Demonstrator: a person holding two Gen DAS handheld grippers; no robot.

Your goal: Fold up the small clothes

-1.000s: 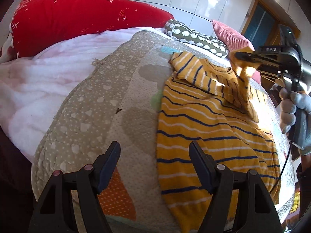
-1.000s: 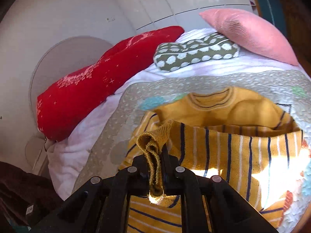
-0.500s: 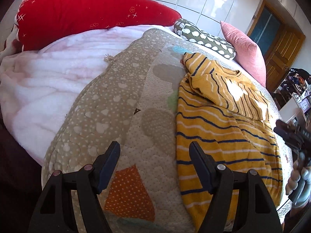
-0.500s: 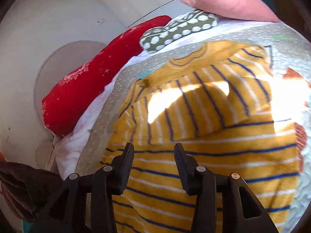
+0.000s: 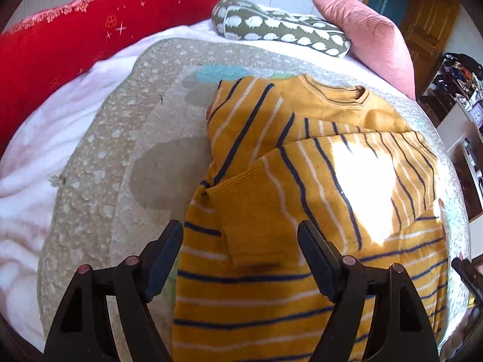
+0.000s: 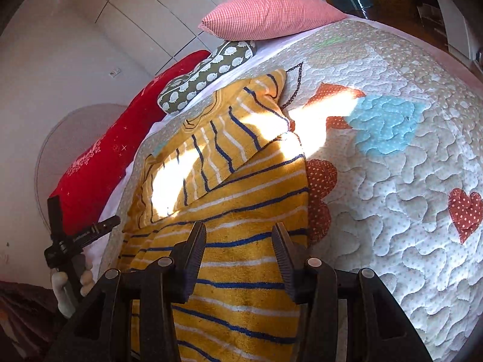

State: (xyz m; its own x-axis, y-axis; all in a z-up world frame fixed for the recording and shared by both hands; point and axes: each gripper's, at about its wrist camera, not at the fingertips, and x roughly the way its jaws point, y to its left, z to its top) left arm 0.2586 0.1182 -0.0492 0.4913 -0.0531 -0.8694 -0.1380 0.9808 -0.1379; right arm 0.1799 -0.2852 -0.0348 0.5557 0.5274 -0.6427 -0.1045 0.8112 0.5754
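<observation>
We see the yellow striped sweater (image 5: 302, 199) lying flat on the quilted bedspread (image 5: 126, 163), one sleeve (image 5: 265, 202) folded across its chest, sunlight bright on the stripes. Our left gripper (image 5: 240, 249) hovers over the sweater's left edge, jaws spread wide, nothing between them. Our right gripper (image 6: 240, 259) hangs above the lower body of the sweater, jaws parted and empty too. At the head of the bed we spot a red pillow (image 5: 60, 39), a green patterned cushion (image 5: 280, 30) and a pink pillow (image 5: 365, 33).
</observation>
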